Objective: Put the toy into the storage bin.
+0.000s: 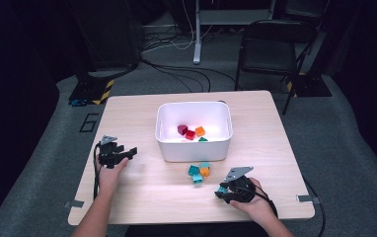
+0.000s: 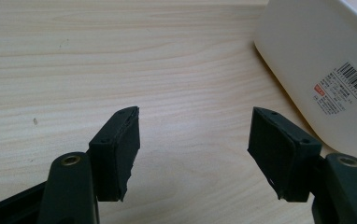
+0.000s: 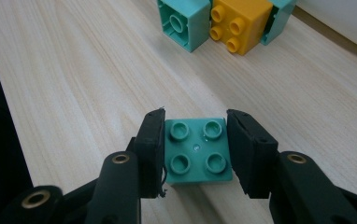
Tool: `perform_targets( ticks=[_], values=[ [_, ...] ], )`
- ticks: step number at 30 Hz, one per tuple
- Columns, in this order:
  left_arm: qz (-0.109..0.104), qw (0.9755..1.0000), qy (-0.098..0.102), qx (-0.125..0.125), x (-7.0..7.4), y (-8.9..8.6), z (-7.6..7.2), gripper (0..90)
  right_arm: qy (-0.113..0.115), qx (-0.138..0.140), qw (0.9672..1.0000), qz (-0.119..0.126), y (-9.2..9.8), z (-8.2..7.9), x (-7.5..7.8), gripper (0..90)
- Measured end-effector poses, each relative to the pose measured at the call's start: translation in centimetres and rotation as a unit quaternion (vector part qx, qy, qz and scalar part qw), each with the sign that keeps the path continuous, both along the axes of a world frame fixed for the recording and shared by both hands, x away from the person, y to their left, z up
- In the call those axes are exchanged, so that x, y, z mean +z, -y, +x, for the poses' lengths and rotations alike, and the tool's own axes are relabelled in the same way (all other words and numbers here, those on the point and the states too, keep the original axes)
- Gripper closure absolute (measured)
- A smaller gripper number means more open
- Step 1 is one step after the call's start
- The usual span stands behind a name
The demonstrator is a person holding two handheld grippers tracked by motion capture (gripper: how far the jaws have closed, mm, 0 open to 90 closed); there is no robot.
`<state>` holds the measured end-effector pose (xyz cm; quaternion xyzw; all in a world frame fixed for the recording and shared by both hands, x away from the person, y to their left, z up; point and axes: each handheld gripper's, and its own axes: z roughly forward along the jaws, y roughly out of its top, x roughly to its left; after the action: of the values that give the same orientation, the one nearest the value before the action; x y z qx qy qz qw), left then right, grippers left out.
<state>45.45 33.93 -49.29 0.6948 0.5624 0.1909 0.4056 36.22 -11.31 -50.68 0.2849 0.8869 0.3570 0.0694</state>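
Near the front right of the pale wooden table [image 1: 142, 187], the right gripper [image 3: 195, 149] has its two black jaws clamped on a teal square plastic building block with four studs [image 3: 196, 151], one pad on each flat side; the block sits on or just above the tabletop, well short of the white plastic bin [image 1: 194, 148], and I cannot tell whether it has left the wood. As I judge it, the step is to carry this block into the bin; keep the squeeze even so the block does not twist, lift straight up before moving, and clear the small cluster of teal and orange blocks [image 1: 199, 173] lying between block and bin; pass above the rim, not against it. The right hand [image 1: 255, 200] rests low by the table's near edge, gripper angled toward the bin; the left gripper [image 2: 193, 140] lies level on the table left of the bin, jaws wide apart with nothing between them.
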Motion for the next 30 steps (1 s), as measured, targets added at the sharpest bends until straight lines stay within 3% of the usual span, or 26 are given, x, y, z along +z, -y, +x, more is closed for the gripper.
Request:
perform_targets(
  ticks=[15, 30],
  values=[
    [0.001, 1.0000, 0.000, -0.001, 0.0, 0.0, 0.0, 33.6, -0.002, -0.022, 0.9991, 0.036, 0.3, 1.5, 2.8, 58.3],
    [0.002, 1.0000, -0.002, 0.000, 0.0, -0.1, 0.0, 33.6, 0.016, -0.010, 0.9988, 0.045, 0.1, 3.8, 8.5, 58.3]
  ],
)
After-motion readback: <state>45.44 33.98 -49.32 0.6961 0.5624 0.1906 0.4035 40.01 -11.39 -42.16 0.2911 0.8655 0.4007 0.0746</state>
